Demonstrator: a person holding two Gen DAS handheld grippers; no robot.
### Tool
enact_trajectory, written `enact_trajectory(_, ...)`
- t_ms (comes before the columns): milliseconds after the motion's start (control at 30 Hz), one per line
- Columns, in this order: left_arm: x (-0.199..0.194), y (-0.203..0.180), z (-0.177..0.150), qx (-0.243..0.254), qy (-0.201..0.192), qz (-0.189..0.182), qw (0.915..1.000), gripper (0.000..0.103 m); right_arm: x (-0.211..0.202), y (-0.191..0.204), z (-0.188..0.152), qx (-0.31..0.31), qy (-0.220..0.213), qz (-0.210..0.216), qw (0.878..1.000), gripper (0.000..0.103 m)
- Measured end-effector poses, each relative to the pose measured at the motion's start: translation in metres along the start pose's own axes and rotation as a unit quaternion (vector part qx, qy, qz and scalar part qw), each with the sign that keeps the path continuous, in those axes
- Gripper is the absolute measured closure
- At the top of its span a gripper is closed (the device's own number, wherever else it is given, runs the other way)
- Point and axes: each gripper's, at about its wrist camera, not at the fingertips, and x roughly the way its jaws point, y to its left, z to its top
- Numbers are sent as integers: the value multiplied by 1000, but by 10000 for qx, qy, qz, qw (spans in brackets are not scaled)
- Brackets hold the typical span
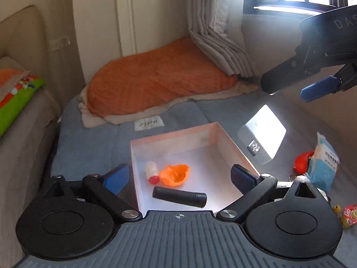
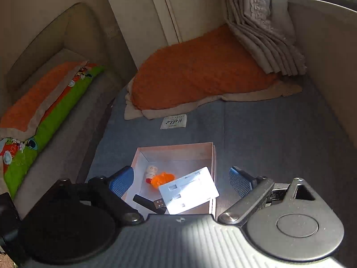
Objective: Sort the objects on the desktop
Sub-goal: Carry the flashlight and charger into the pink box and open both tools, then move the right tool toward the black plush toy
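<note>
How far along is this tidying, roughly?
Done: a bottle, an orange toy and a black tube lie in the box.
In hand: nothing. The left claw and right claw are open; a white device is loose under the right one, landed or not I cannot tell.
Left: a tissue pack, a red thing and small toys outside the box.

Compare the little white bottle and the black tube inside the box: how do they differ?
Colour: the bottle is white with a red cap; the tube is black all over. Size: the tube is clearly longer than the bottle. Pose: in the left wrist view the tube lies crosswise, while the bottle points its cap toward the camera. Both rest inside the box.
</note>
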Motion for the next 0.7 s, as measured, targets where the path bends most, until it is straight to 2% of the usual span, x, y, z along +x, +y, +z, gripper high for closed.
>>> enact_trajectory(100, -4, 1, -14, -70, -62, 53, 9999, 1, -6, -19, -14, -231, -155, -440, 9986, 4)
enact_trajectory(200, -8, -3, -43, -41, 61, -131, 9999, 0, -7, -43, -52, -515, -34, -1126, 9923, 4)
enact_trajectory(267, -11, -10, -64, -16, 164, -195, 9997, 0, -5, -54, -86, -717, 146, -1364, 9879, 4)
enact_trajectory(333, -11, -20, -88, 20, 451, -290, 9986, 0, -1, -59, -122, -971, 411, -1495, 9831, 4)
enact_trajectory(433, -5, -34, -117, 59, 990, -467, 9940, 0, 13, -52, -162, -1307, 710, -1464, 9780, 4)
enact_trajectory(533, -6, -48, -132, 261, 1395, -668, 9876, 0, 32, -40, -176, -1606, 685, -1596, 9716, 4)
enact_trajectory(600, -10, -53, -135, 373, 1464, -744, 9857, 0, 49, -36, -176, -1748, 754, -1703, 9668, 4)
enact_trajectory(633, -11, -54, -134, 404, 1494, -762, 9850, 0, 57, -35, -174, -1802, 792, -1766, 9644, 7)
enact_trajectory(700, -15, -52, -133, 359, 1513, -817, 9845, 0, 68, -31, -170, -1817, 1026, -1738, 9624, 23)
